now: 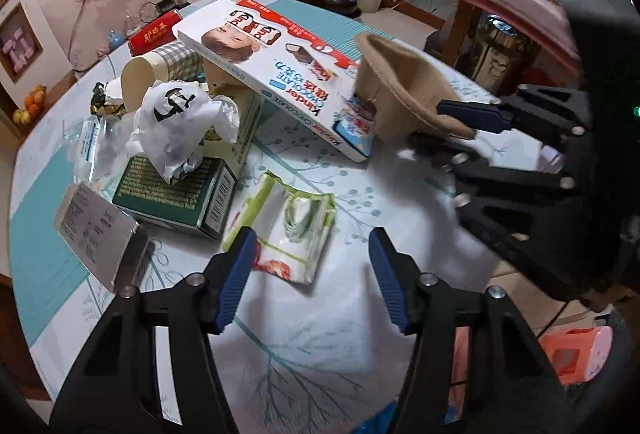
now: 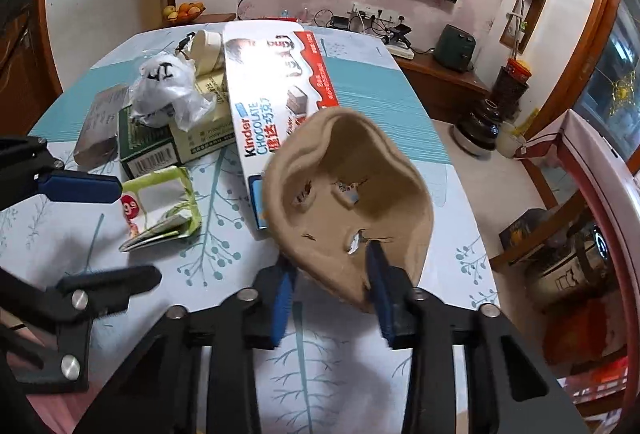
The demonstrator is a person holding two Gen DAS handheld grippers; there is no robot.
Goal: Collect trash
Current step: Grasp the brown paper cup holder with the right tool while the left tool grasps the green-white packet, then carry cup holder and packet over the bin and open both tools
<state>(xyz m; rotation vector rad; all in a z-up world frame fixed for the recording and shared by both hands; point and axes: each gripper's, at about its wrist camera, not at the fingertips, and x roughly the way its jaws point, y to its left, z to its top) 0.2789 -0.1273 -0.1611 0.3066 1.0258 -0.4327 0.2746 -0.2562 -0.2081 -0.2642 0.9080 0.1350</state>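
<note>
The right hand-held gripper point(image 2: 332, 298) pinches the rim of a brown pulp tray point(image 2: 352, 193), held above the desk point(image 2: 460, 193) near the chocolate box point(image 2: 272, 101). The left hand-held gripper point(image 1: 312, 278) hangs spread over a green wrapper point(image 1: 288, 226); it should drop squarely before closing.

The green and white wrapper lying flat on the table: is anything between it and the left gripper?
Nothing visible. The left gripper is open just above the near edge of the green and white wrapper, with only bare tablecloth around it. The green box lies beside it, not across it.
</note>
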